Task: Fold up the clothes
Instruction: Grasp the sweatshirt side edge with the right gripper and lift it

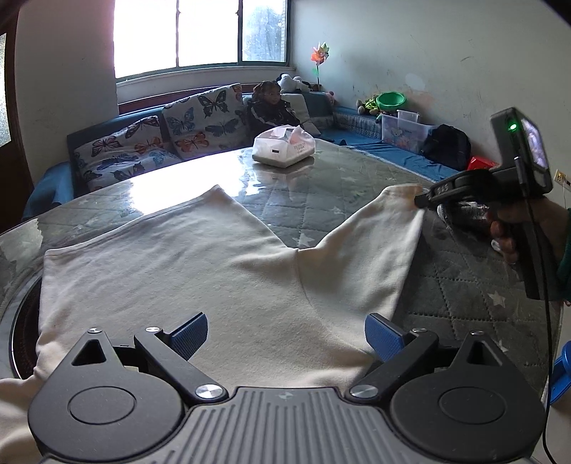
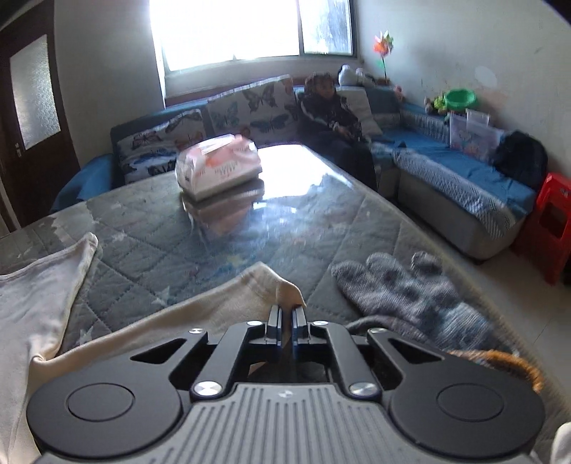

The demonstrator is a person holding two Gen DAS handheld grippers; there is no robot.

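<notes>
Lying flat across the near part of the surface (image 1: pixel 357 178), a cream pair of trousers (image 1: pixel 200 271) had its two legs spread apart in a V, with the quilted grey star-patterned cover showing between them under a glossy clear sheet. The left tongs (image 1: pixel 285 337) hovered over the waist end of the garment with their blue pads (image 1: pixel 189 335) standing wide apart and nothing pressed between them. The right tongs (image 2: pixel 286 319) were closed tight on the hem corner of the right-hand leg, a small point of cream cloth sticking up just past the pads. In the left wrist view the same tool (image 1: pixel 421 200) was at the tip of that leg, held by a hand (image 1: pixel 506 232) at the right edge.

A grey knitted glove (image 2: pixel 399 285) lay on the surface just to the right of the pinched hem, apart from the trousers. Farther back, near the far edge, sat a white and pink pack of tissues (image 2: pixel 217 164), well clear of the garment. Behind the surface ran a blue corner sofa (image 2: pixel 456 167) with butterfly cushions (image 1: pixel 200 121), where a person (image 1: pixel 271 110) sat in dark clothes. A red stool (image 2: pixel 549 221) stood on the floor to the right, and a bright window (image 1: pixel 200 32) filled the back wall.
</notes>
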